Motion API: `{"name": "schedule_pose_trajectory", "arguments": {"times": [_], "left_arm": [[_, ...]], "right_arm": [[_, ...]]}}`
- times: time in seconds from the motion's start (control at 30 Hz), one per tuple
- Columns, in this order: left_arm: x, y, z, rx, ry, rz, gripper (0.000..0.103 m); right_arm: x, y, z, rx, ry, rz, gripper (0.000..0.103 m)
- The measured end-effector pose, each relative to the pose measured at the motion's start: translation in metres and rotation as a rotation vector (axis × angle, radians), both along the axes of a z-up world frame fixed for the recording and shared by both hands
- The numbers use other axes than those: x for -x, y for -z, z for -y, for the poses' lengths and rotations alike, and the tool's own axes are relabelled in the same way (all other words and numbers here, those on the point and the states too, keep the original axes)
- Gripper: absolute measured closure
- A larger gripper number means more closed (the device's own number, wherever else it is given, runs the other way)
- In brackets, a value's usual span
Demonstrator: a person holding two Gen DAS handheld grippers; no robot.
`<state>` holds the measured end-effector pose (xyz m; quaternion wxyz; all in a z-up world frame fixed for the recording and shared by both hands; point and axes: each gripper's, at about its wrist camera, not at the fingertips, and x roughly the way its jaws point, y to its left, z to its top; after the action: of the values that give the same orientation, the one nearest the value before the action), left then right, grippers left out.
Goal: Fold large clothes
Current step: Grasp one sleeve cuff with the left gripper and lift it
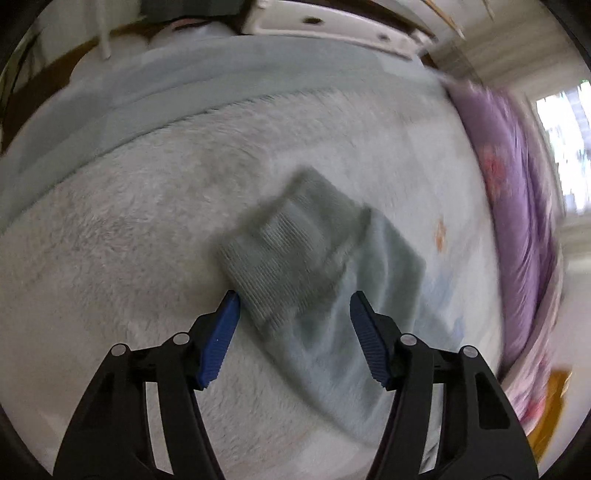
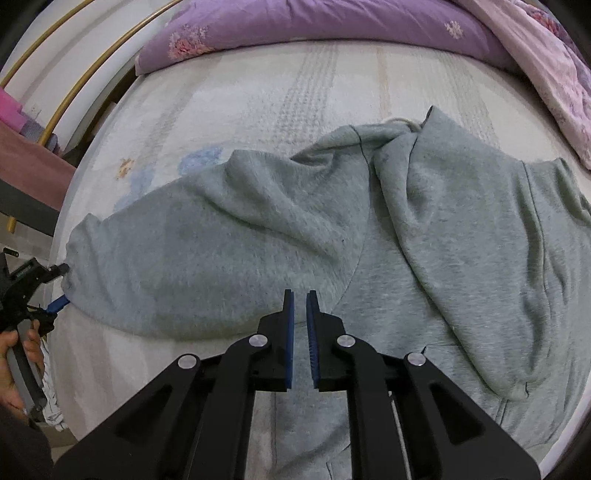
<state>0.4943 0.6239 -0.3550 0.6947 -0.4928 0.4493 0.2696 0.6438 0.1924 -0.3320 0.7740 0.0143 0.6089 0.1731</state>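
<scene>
A grey hoodie lies spread on the bed, its hood toward the pillows and one sleeve stretched out to the left. In the left wrist view, which is blurred, that sleeve's ribbed cuff lies between the blue pads of my left gripper. The jaws stand open around the cuff without clamping it. The right wrist view shows the left gripper at the cuff end, held by a hand. My right gripper hovers over the hoodie's body near the armpit, jaws almost together, with no cloth seen between the pads.
A purple duvet runs along the head of the bed, and a pink floral blanket lies at the right. The pale sheet ends at a gold-trimmed bed frame on the left. A fluffy white cover lies beside the sleeve.
</scene>
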Motion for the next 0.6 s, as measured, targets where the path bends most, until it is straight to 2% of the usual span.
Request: {"name": "schedule_pose_trajectory", "arguments": {"times": [0.1, 0.17, 0.2, 0.23, 0.27, 0.33, 0.4, 0.43, 0.47, 0.53, 0.6], "left_arm": [[0.011, 0.006, -0.002, 0.046, -0.075, 0.008, 0.043], [0.007, 0.01, 0.001, 0.026, -0.047, -0.011, 0.043], [0.006, 0.011, 0.003, 0.018, -0.042, -0.019, 0.04], [0.007, 0.011, 0.004, 0.031, -0.065, 0.004, 0.03], [0.006, 0.011, 0.005, 0.044, -0.089, 0.017, 0.029], [-0.001, 0.01, 0.005, 0.043, -0.081, -0.016, 0.029], [-0.007, 0.006, 0.007, -0.002, -0.061, -0.031, 0.046], [-0.009, 0.007, 0.007, -0.02, -0.056, -0.032, 0.059], [-0.006, 0.007, 0.007, -0.019, -0.057, -0.001, 0.081], [0.0, 0.008, 0.004, 0.012, -0.079, 0.071, 0.088], [0.007, 0.0, 0.005, 0.011, -0.084, 0.116, 0.09]], "right_arm": [[-0.002, 0.006, 0.002, -0.016, 0.02, -0.027, 0.095], [-0.003, 0.009, 0.004, -0.034, 0.025, -0.031, 0.095], [-0.003, 0.012, 0.004, -0.03, 0.03, -0.036, 0.095], [-0.004, 0.014, 0.005, -0.027, 0.038, -0.037, 0.095], [-0.005, 0.017, 0.005, -0.03, 0.048, -0.041, 0.097], [-0.007, 0.021, 0.006, -0.042, 0.065, -0.051, 0.097], [-0.008, 0.024, 0.004, -0.06, 0.071, -0.052, 0.098], [-0.01, 0.027, 0.004, -0.066, 0.078, -0.054, 0.098], [-0.013, 0.029, 0.004, -0.058, 0.094, -0.051, 0.098], [-0.017, 0.029, 0.008, -0.048, 0.126, -0.042, 0.1], [-0.02, 0.025, 0.015, -0.046, 0.168, -0.019, 0.101]]}}
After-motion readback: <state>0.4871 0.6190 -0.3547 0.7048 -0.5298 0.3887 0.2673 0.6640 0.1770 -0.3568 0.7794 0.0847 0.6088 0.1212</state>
